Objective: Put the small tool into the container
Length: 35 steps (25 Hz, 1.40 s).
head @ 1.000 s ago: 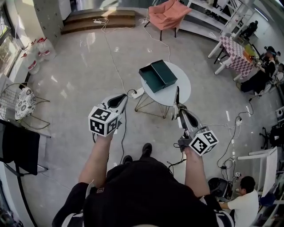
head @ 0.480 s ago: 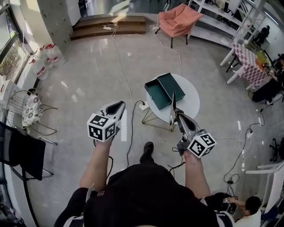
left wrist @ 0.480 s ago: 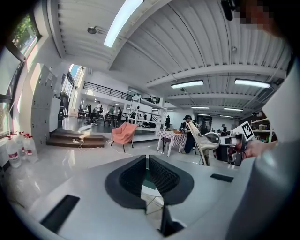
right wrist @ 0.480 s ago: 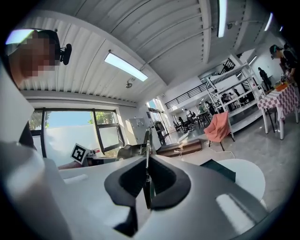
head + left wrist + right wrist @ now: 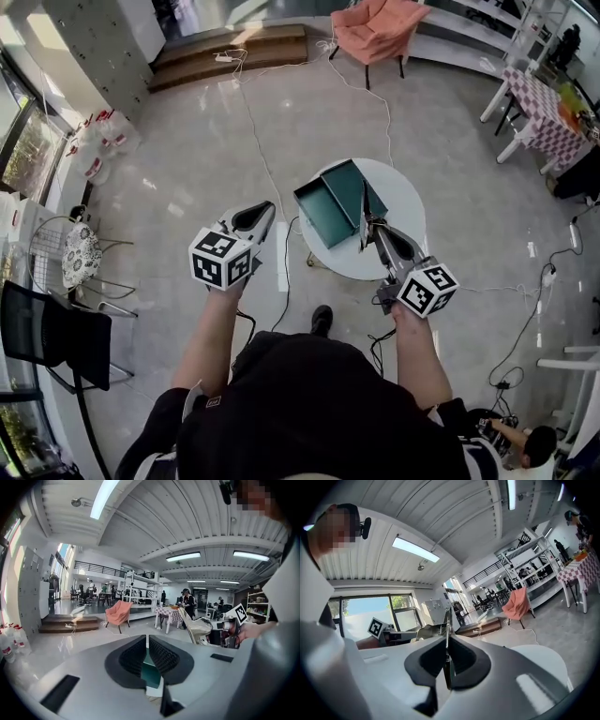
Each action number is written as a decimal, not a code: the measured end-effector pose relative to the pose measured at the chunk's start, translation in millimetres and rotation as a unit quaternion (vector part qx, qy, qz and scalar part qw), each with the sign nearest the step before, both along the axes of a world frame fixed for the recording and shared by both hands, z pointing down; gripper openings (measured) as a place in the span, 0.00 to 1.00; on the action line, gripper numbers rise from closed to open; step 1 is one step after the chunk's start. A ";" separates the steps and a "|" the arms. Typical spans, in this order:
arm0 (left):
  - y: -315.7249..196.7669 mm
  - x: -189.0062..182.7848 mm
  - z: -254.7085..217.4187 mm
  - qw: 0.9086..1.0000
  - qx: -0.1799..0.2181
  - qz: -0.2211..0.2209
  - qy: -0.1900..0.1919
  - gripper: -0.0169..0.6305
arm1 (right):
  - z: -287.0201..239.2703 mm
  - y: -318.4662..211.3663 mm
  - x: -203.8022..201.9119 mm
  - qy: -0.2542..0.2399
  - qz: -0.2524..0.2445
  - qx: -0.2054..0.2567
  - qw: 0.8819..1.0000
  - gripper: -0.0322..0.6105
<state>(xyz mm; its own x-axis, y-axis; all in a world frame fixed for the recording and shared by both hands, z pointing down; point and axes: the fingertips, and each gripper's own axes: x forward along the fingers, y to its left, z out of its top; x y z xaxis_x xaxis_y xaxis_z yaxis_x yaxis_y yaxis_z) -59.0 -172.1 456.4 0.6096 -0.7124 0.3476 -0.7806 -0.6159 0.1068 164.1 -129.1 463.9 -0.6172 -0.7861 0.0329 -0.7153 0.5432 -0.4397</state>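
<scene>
Left gripper (image 5: 146,641): jaws drawn almost together with only a thin slit between the pads, nothing gripped
Right gripper (image 5: 446,641): jaws clamped on the small tool (image 5: 447,619), a thin flat strip that sticks out well past the jaw tips
Container (image 5: 333,199): open green box on the round white table (image 5: 405,206), just beyond the right jaw tips; a green patch shows through the left jaws' slit
Tool's place: between the right jaws, not in the box
</scene>
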 end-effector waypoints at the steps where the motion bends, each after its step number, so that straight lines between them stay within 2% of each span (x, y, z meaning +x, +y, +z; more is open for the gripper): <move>1: -5.6 5.5 -0.9 1.000 0.000 0.003 -0.001 0.06 | 1.2 -5.7 3.5 -0.003 0.001 -0.001 1.000 0.07; 6: -27.5 21.0 3.0 1.000 -0.010 0.015 -0.006 0.06 | 15.1 -16.3 7.5 -0.011 0.004 -0.016 1.000 0.07; 12: -46.6 37.3 7.8 0.999 -0.011 0.032 -0.007 0.06 | 47.2 -24.5 9.2 -0.010 0.010 -0.055 0.998 0.07; 22: -82.2 43.1 39.1 0.998 -0.036 0.045 0.010 0.06 | 113.1 -78.4 -20.8 0.047 -0.018 -0.132 0.990 0.07; 28: -125.0 17.5 62.1 0.997 -0.060 0.042 0.015 0.06 | 170.3 -125.5 -54.6 0.110 -0.041 -0.190 0.975 0.07; 35: -174.1 0.8 75.7 0.995 -0.076 0.059 0.019 0.06 | 246.7 -158.5 -73.6 0.193 -0.049 -0.278 0.940 0.07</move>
